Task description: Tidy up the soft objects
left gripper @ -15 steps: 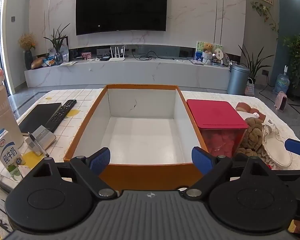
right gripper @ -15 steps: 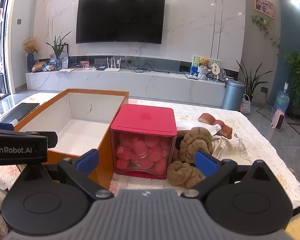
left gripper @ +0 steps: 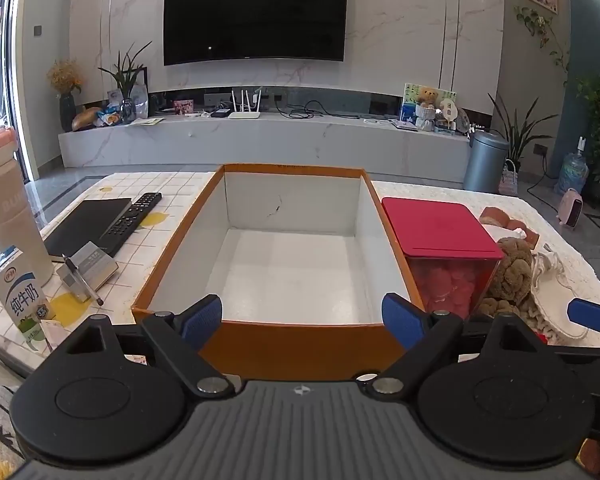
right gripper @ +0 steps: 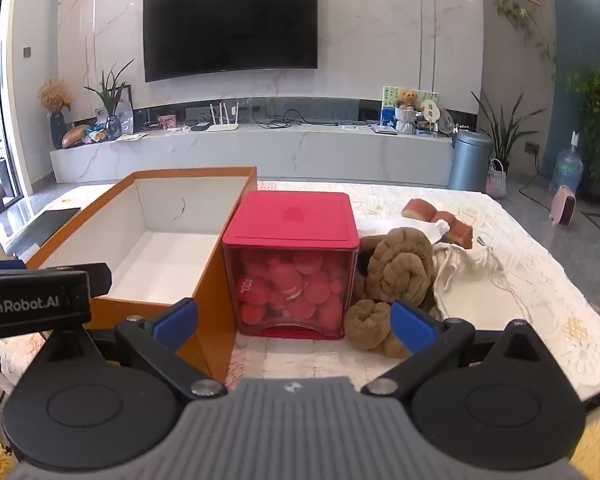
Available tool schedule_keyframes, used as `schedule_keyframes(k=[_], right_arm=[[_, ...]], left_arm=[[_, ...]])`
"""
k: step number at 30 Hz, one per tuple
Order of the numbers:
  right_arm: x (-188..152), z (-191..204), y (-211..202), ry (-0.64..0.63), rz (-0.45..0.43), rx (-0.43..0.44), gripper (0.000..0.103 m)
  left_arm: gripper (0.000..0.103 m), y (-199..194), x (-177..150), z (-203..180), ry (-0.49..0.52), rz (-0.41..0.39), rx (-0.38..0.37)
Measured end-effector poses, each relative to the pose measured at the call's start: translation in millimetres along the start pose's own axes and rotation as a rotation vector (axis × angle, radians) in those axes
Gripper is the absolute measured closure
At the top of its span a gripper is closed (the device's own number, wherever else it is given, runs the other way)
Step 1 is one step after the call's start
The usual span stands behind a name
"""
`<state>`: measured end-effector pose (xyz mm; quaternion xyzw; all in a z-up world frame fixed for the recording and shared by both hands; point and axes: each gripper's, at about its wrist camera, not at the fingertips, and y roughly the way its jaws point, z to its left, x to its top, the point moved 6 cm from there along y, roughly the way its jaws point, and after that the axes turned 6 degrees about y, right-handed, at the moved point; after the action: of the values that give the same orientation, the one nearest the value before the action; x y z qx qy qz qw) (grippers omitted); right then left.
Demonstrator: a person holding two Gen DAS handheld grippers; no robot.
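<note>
An empty orange box (left gripper: 300,348) with white inside walls stands in front of my left gripper (left gripper: 302,318), which is open and empty at its near wall. The box also shows in the right wrist view (right gripper: 216,312). A brown rolled soft cloth (right gripper: 396,272) and a smaller brown roll (right gripper: 366,322) lie right of a red-lidded clear container (right gripper: 292,224) of red balls. A white cloth (right gripper: 464,280) lies beside them. My right gripper (right gripper: 294,322) is open and empty just before the container. The brown cloth also shows in the left wrist view (left gripper: 514,268).
On the left are a black remote (left gripper: 134,214), a black notebook (left gripper: 84,226), a small silver box with a pen (left gripper: 88,272), a milk carton (left gripper: 22,300) and a tall bottle (left gripper: 4,208). Brown bread-like pieces (right gripper: 440,216) lie at the far right on the lace tablecloth (right gripper: 540,320).
Both grippers have stayed almost still; the right wrist view has shifted very slightly. Nothing was taken or let go.
</note>
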<state>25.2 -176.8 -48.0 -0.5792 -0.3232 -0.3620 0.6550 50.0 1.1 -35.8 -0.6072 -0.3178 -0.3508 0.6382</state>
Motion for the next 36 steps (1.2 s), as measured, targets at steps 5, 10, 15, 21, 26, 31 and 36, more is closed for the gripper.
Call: schedule_keyframes(k=[5,10,15,21,26,31,36], right_arm=[[-0.4,0.5,-0.3,-0.024,-0.003,-0.016,0.003],[-0.3,0.8,-1.2,-0.028,-0.005,-0.013,0.003],[-1.3,1.7,0.1,-0.037,0.001,-0.013,0.003],[-1.9,6.2,0.5,-0.068,0.0,-0.023,0.003],[-2.2,6.3,1.1,-0.073,0.0,-0.018,0.003],[-3.0,7.2,1.2,-0.071,0.007,-0.014,0.003],[5.7,-14.5,-3.2,0.235,0.017,0.137,0.003]], left_arm=[[0.0,0.9,-1.9,0.2,0.007,0.009,0.005],[0.0,2.1,-2.3,-0.4,-0.001,0.017,0.014],[0.006,3.0,-4.6,-0.2,0.01,0.027,0.021],[0.014,3.8,-5.3,-2.5,0.03,0.034,0.014],[0.016,4.4,-6.2,-2.8,0.026,0.043,0.012],[0.017,7.1,-6.0,1.7,0.009,0.06,0.034],[0.027,18.2,-18.3,-8.2,0.129,0.114,0.088]])
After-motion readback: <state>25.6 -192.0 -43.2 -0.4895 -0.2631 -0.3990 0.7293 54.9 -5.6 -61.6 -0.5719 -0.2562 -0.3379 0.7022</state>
